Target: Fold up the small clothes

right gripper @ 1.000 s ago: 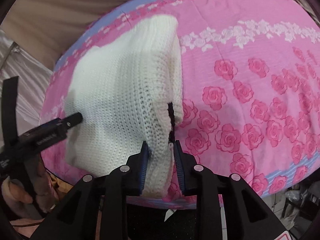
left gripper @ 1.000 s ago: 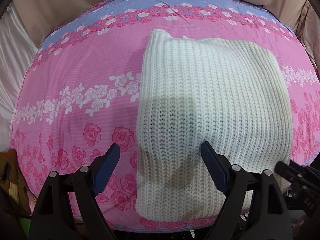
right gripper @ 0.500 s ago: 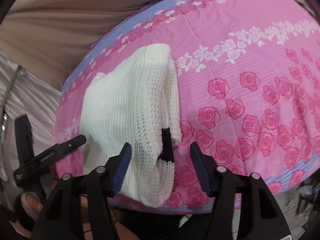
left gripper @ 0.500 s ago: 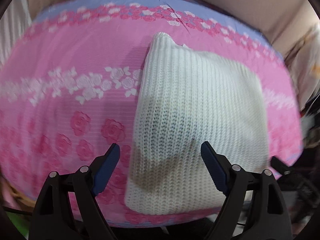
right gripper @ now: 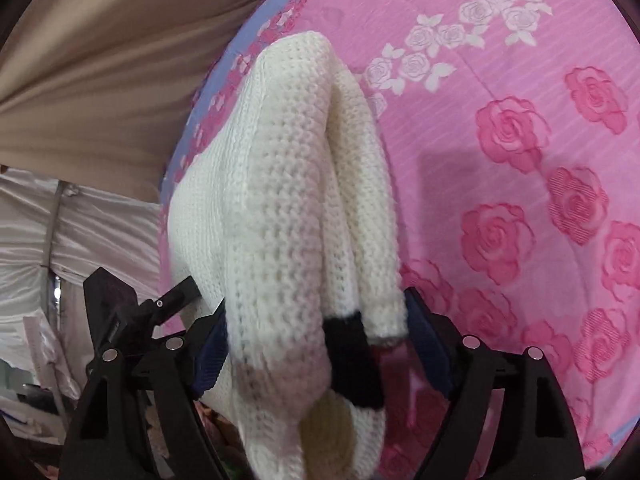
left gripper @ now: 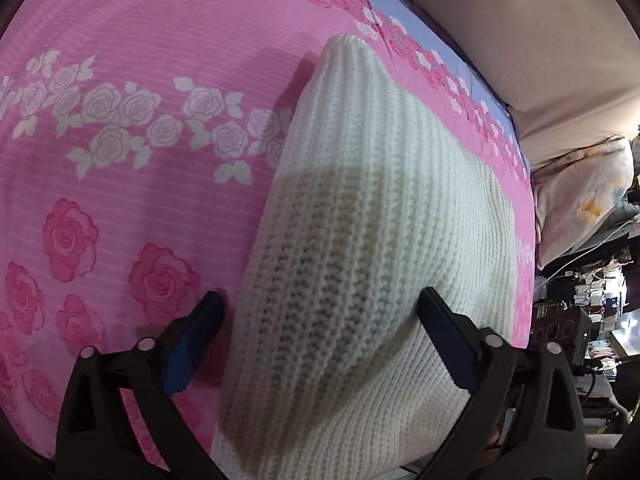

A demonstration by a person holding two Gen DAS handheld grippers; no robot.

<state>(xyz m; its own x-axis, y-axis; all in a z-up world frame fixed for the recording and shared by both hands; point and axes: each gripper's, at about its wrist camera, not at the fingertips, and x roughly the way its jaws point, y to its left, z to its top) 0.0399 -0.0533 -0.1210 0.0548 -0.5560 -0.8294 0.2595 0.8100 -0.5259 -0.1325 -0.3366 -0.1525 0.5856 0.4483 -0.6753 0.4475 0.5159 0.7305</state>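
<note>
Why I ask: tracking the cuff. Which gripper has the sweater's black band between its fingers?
The right gripper: the black band of the sweater sits between its open fingers. The left gripper straddles only plain white knit.

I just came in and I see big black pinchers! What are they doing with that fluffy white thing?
A person is folding a white knitted sweater on a pink rose bedspread, using a pincher tool in each hand. Right now both are open and neither is squeezing the sweater. The left gripper sits over the sweater's left edge. The right gripper straddles the thick folded edge, where a black cuff shows. The sweater already looks folded into a bundle.
</note>
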